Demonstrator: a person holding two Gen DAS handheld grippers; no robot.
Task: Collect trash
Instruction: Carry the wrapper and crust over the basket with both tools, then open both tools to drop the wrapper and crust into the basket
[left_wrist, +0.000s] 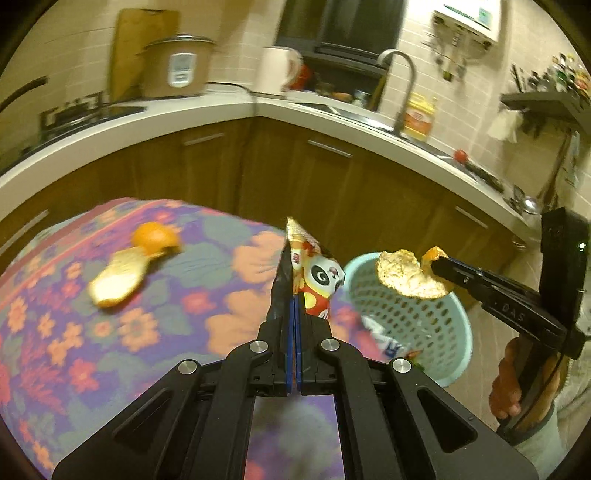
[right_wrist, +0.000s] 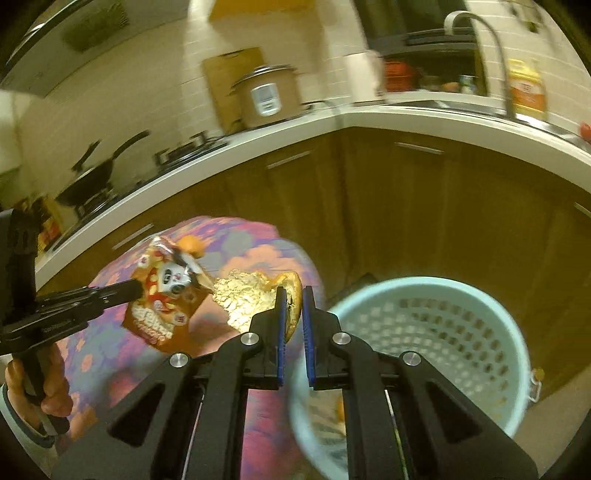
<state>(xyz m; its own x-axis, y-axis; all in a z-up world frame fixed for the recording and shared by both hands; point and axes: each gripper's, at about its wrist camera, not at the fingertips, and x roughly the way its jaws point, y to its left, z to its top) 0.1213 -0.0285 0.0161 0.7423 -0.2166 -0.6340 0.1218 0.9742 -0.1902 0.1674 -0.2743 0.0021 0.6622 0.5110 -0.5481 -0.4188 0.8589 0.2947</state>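
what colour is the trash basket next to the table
Pale turquoise, with perforated walls; the basket shows best in the right wrist view.

Black left gripper (left_wrist: 295, 306) with blue pads (left_wrist: 291, 332) pinches my red-orange wrapper (left_wrist: 314, 280), panda print in black and white. Ahead-left, cloth (left_wrist: 110, 332): purple, orange-pink flowers. Peel (left_wrist: 406, 275) in right gripper (right_wrist: 293, 306): pale pith, orange rind. Beside it, basket (right_wrist: 509, 332) pale teal, perforated.

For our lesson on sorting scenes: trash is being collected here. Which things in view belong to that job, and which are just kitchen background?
Part of the job:
- snack wrapper, held by left gripper
- orange peel, held by right gripper
- second peel on the table
- blue basket

Just lying about:
- rice cooker
- kettle
- frying pan
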